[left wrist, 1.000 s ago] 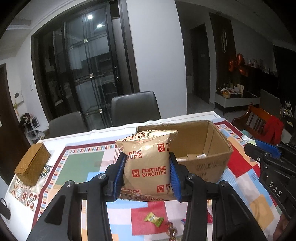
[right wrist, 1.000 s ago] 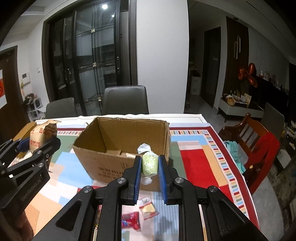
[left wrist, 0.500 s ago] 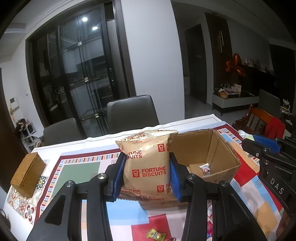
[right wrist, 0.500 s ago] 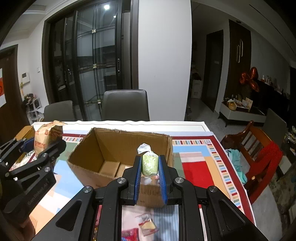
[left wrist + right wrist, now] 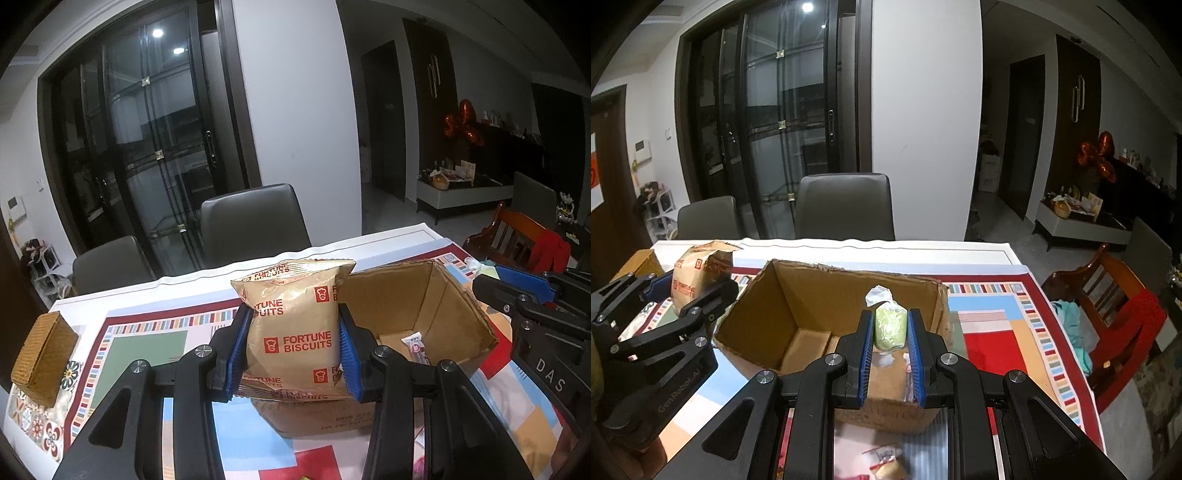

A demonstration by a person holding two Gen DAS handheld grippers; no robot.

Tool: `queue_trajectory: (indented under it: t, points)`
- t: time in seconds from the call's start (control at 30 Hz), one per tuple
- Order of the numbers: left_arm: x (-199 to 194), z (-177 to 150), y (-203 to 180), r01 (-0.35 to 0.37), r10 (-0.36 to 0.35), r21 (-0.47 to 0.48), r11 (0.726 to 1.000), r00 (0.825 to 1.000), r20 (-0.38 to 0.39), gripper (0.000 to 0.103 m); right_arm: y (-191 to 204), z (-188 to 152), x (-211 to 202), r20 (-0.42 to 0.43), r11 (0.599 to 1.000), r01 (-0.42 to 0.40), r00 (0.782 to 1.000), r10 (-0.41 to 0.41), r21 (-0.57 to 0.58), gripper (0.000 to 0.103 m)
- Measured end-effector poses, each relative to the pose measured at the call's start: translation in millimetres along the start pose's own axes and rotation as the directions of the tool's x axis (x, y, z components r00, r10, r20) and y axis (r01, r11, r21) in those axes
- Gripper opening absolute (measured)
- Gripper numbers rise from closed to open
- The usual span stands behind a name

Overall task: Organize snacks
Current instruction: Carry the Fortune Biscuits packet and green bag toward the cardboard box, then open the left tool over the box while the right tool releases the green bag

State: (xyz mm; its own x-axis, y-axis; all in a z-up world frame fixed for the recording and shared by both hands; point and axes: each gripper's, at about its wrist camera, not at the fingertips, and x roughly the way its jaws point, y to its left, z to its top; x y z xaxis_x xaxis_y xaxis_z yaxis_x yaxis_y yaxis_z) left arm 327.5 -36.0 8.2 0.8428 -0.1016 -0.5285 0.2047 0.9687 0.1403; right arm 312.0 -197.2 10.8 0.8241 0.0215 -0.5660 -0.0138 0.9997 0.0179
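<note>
Biscuits, a Fortune bag [image 5: 293,332], are being clamped in the left gripper [image 5: 293,354], a green sweet [image 5: 889,328] in the right gripper [image 5: 889,363], both being held above the cardboard box [image 5: 798,314] ahead, seemingly for dropping in.

Home dining room showing: patterned tablecloth [image 5: 993,321] covering dining table, grey chairs [image 5: 846,206] standing behind, glass sliding doors [image 5: 783,122] reflecting ceiling lights, sideboard [image 5: 1082,225] carrying household clutter, foil balloons [image 5: 1097,157] hanging.

white wall [image 5: 925,122] at 12 o'clock, dark glass doors [image 5: 783,122] at 10 with ceiling lights reflected. two grey chairs [image 5: 845,206] behind the worktop [image 5: 923,249]. wooden chair [image 5: 1108,291] at 3, low sideboard [image 5: 1078,225] beyond on grey floor [image 5: 1001,229].
</note>
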Motion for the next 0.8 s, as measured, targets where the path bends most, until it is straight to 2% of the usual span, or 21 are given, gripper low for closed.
queue_trajectory:
  t: [0.57,0.8]
  points:
    - [34,6,-2,0.031,-0.031,-0.006,1.0,0.999,-0.036,0.044,0,7,31,-0.047,1.0,-0.025,0.999,0.024,-0.01,0.019]
    - [45,5,-6,0.023,-0.022,0.009,1.0,0.998,-0.054,0.044,1,9,42,-0.06,0.999,-0.023,0.998,0.022,-0.023,0.02]
